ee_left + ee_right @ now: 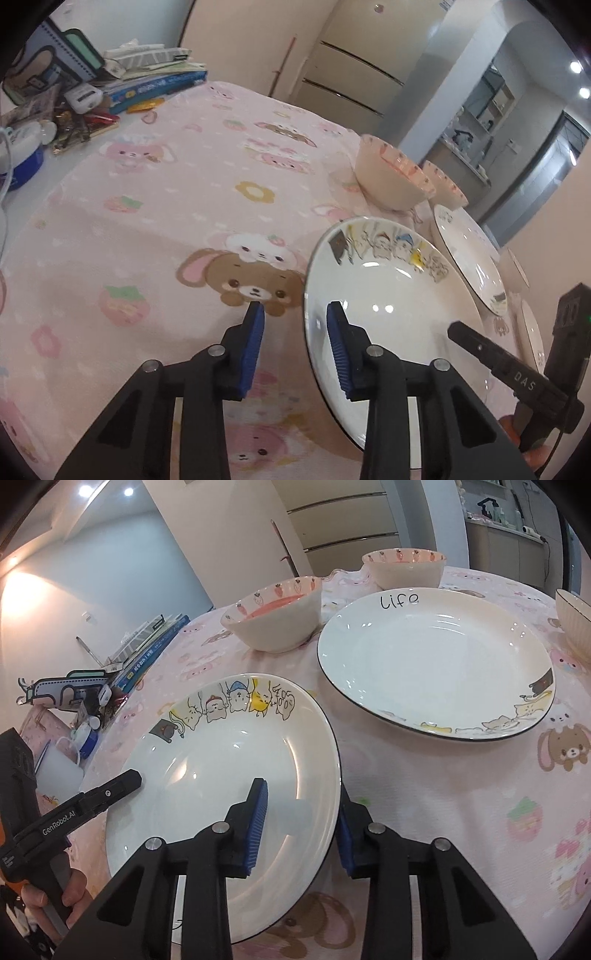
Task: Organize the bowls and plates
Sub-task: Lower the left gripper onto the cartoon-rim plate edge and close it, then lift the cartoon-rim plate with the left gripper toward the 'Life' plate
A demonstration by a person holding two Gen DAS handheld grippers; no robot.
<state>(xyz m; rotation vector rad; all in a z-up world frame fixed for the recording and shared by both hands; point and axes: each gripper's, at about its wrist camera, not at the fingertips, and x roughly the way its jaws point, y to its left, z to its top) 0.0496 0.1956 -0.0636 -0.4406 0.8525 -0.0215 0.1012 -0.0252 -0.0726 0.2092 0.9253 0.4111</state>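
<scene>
A white ceramic plate with cartoon cats along its rim (229,760) is seen near the front of the counter covered by a pink cartoon-print cloth (147,221). Its right edge is straddled by the right hand-held gripper (301,823); whether the blue pads press the rim cannot be told. Its left edge is straddled by the left hand-held gripper (295,347), with a gap visible beside the outer pad. A second white plate lettered "life" (436,664) lies behind to the right, apart from it. Two cream bowls with strawberry-patterned pink insides (273,616) are placed beyond.
</scene>
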